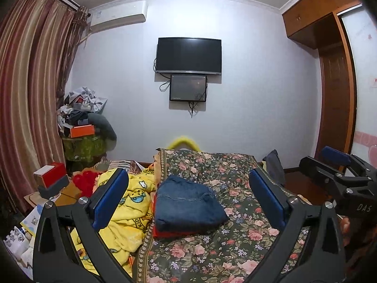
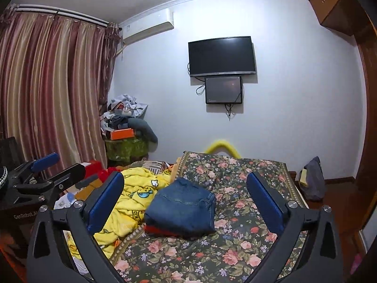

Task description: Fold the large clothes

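Observation:
A folded pair of blue jeans [image 1: 188, 202] [image 2: 183, 210] lies on the floral bedspread [image 1: 235, 235] [image 2: 235, 247], stacked on a red-orange folded garment [image 1: 165, 233] [image 2: 155, 230]. My left gripper [image 1: 187, 176] hovers short of the stack, jaws wide open with nothing between its blue pads [image 1: 110, 198]. My right gripper [image 2: 185, 176] is held the same way, open and empty, beside the left one. Each gripper shows at the edge of the other's view: the right gripper [image 1: 322, 159] on the right, the left gripper [image 2: 61, 165] on the left.
A crumpled yellow cartoon blanket [image 1: 127, 212] [image 2: 132, 200] lies left of the stack. Boxes and papers [image 1: 49, 176] crowd the bedside at left, with a cluttered table [image 1: 82, 127] by the curtain. A dark bag [image 2: 313, 181] stands right of the bed, near a wooden wardrobe [image 1: 334, 94].

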A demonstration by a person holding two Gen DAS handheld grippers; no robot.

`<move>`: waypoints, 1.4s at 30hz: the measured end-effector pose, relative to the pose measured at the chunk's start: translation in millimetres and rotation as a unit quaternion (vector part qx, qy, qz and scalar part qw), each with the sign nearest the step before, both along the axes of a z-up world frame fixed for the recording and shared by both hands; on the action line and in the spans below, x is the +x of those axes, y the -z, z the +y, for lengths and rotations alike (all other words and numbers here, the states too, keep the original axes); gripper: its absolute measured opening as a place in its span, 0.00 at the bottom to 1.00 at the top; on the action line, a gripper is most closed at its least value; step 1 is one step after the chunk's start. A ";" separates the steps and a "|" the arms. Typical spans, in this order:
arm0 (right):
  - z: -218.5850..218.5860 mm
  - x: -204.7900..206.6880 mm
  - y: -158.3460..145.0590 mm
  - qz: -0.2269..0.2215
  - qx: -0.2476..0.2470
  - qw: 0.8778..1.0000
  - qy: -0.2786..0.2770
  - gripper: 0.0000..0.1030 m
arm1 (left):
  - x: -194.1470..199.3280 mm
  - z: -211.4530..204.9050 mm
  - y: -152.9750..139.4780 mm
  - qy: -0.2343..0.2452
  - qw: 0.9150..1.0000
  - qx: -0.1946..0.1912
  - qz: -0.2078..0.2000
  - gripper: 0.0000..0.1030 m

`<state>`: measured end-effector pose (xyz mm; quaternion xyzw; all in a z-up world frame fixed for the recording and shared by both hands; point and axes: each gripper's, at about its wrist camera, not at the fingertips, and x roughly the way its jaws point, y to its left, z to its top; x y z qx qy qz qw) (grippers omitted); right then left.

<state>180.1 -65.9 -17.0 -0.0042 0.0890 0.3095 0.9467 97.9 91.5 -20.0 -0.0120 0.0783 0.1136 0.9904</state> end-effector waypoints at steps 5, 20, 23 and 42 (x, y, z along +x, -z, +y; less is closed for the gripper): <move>-1.6 -3.5 0.4 0.001 -0.002 1.000 0.001 1.00 | 3.1 2.6 5.2 0.001 1.000 -0.006 0.008 1.00; -7.0 -2.8 -1.0 0.006 0.002 1.000 0.001 1.00 | 6.2 4.4 8.1 0.003 1.000 -0.009 0.015 1.00; -7.6 -2.8 -0.2 0.007 0.002 1.000 0.002 1.00 | 7.2 4.1 9.0 0.005 1.000 -0.010 0.017 1.00; -13.8 -0.1 2.5 0.016 0.010 1.000 0.006 1.00 | 9.7 -2.1 11.3 0.029 0.999 -0.003 0.027 1.00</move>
